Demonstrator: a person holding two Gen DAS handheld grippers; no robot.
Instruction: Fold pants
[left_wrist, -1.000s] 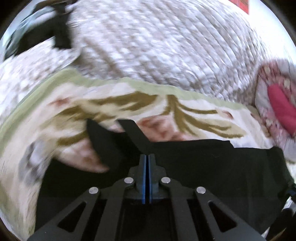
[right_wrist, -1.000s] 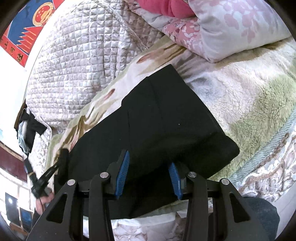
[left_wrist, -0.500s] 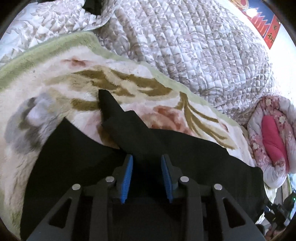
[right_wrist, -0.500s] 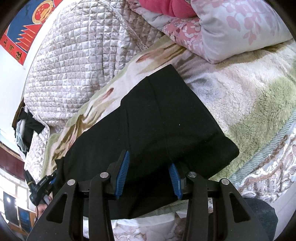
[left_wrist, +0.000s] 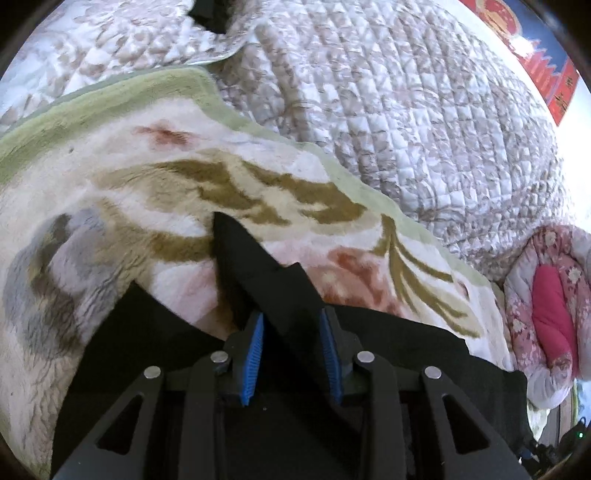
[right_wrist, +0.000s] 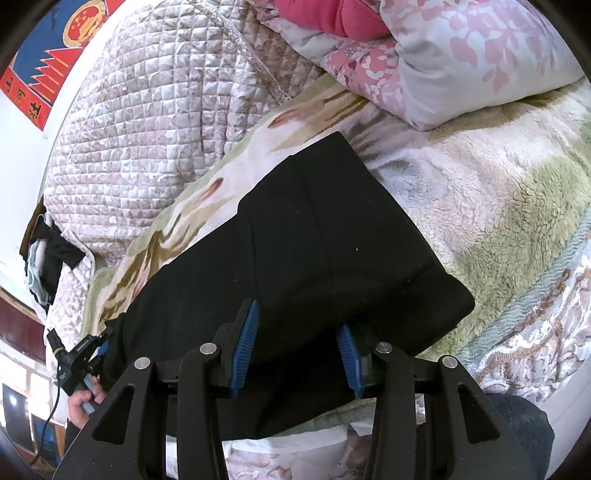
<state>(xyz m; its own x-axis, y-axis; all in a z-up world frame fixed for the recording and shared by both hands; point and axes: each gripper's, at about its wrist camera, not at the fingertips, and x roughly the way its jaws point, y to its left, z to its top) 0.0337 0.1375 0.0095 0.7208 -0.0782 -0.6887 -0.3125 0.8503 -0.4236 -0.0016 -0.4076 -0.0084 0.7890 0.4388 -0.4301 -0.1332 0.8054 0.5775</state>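
The bed (right_wrist: 509, 206) fills both views, covered by a fleecy flowered blanket (left_wrist: 122, 206), with a quilted bedspread (left_wrist: 406, 110) heaped beyond it and pillows (right_wrist: 461, 55) at the upper right of the right wrist view. On the blanket lie the black pants (right_wrist: 332, 240), stretched as one long band: in the right wrist view their long axis runs from the broad folded end at centre right down to the lower left of the frame, where the left hand-held gripper (right_wrist: 98, 345) shows small in a person's hand (right_wrist: 79, 402). So each hand stands at one end of the band — the right at the thick end, the left at the thin, loose end. In the left wrist view the pants spread along the lower part of the frame, and a pointed flap of cloth (left_wrist: 258, 273) rises up the middle from between the left hand-held gripper (left_wrist: 291, 350) toward the centre. Its jaws have just been closing, with the flap between them, but the pads stand apart and do not seem to press it yet. The right hand-held gripper (right_wrist: 299, 350) hangs half apart over the near edge of the thick end — cloth shows between its fingers, though whether any is pinched cannot be told. The flap lies straight ahead of the left one, so the next fold likely falls to that hand.
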